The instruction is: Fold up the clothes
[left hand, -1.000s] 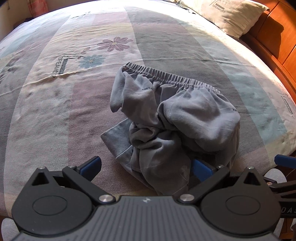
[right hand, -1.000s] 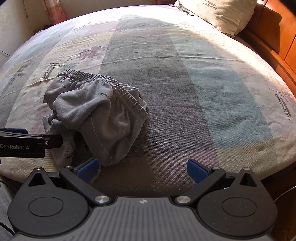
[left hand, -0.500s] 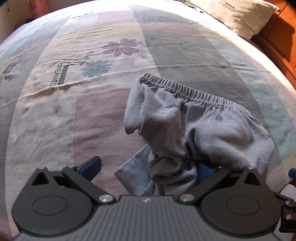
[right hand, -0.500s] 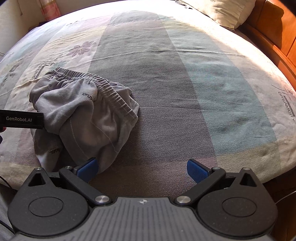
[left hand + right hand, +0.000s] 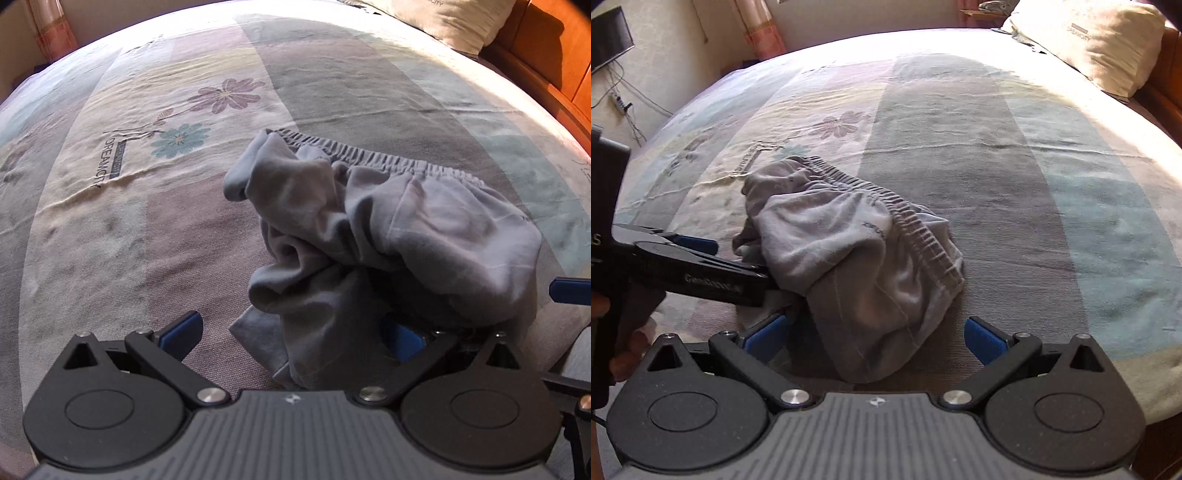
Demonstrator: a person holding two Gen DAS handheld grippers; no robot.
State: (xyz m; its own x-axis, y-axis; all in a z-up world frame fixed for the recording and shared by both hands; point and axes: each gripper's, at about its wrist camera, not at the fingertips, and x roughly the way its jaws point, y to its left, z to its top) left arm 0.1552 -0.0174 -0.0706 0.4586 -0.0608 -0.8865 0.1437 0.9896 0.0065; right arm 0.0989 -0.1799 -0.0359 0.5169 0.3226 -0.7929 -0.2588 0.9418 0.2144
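A pair of grey shorts (image 5: 388, 229) lies crumpled on the bed, its elastic waistband (image 5: 388, 160) on the far side. My left gripper (image 5: 291, 334) is open at the near edge of the pile. A fold of the cloth lies between its blue fingers and covers part of the right one. In the right wrist view the shorts (image 5: 857, 258) bulge up with the waistband on top. My right gripper (image 5: 875, 336) is open too, and the near lobe of the shorts sits between its fingers. The left gripper (image 5: 701, 277) reaches into the pile from the left, held by a hand (image 5: 624, 332).
The bedsheet (image 5: 110, 221) is striped, with printed flowers, and slightly wrinkled. A pillow (image 5: 1108, 40) lies at the far right against a wooden headboard (image 5: 554, 48). A dark screen (image 5: 609, 37) and cables are on the wall beyond the bed's left side.
Both grippers have moved forward to the shorts. The cloth, which lay ahead of the fingers, is now between them, and its near folds have bunched up.
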